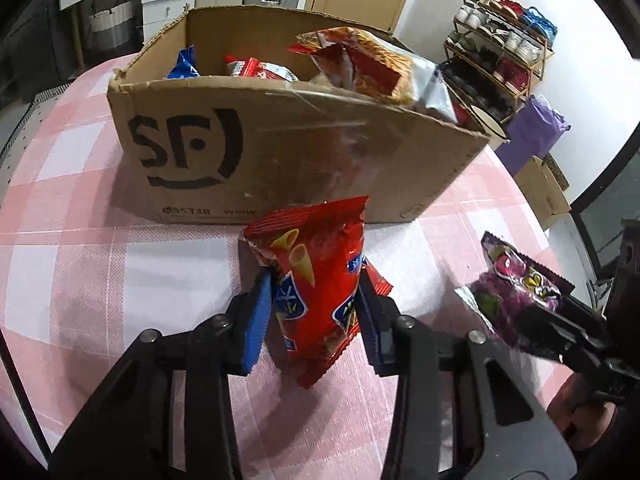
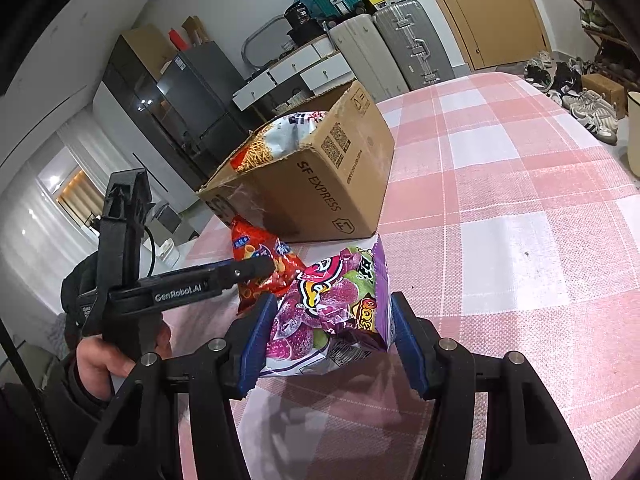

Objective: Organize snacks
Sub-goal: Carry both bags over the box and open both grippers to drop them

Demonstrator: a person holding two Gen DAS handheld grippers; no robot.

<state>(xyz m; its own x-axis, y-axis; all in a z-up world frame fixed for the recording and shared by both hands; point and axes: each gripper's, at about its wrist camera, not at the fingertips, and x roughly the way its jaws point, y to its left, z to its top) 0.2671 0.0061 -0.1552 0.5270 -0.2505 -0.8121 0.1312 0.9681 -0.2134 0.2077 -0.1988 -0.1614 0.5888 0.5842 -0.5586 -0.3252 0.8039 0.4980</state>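
Observation:
My left gripper is shut on a red corn-snack bag and holds it above the table, just in front of the cardboard box. The red bag also shows in the right wrist view. My right gripper is shut on a purple gummy-candy bag, held above the table near the box's corner; that bag shows at the right of the left wrist view. The box holds several snack bags, among them a large noodle-snack bag and a blue one.
The box stands on a table with a pink and white checked cloth. A shoe rack and a purple bag stand beyond the table's right edge. Suitcases, a cabinet and a fridge stand behind.

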